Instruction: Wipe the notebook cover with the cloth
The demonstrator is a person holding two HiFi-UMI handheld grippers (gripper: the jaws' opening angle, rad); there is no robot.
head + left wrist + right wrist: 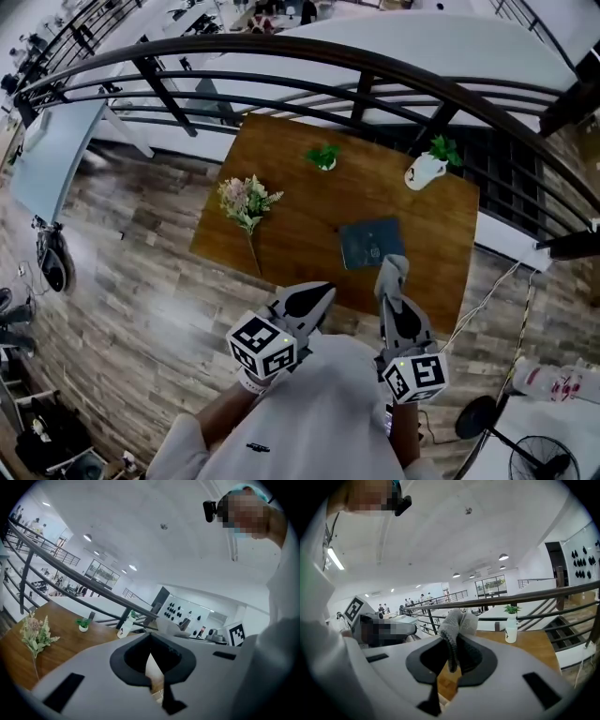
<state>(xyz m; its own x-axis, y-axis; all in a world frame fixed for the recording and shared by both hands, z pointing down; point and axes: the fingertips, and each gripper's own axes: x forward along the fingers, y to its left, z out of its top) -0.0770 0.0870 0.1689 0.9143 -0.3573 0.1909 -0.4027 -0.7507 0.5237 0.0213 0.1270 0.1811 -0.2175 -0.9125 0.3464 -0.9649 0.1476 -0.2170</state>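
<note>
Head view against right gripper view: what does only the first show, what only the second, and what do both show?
Only the head view: the dark notebook lying on the wooden table, a flower bunch and a small green plant. Only the right gripper view: ceiling lights and, close up, the right gripper shut on the grey cloth. Both: cloth, table, railing, white vase with a plant.

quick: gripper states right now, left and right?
Left gripper: jaws closed, nothing between them.
Right gripper: jaws closed on the grey cloth.
</note>
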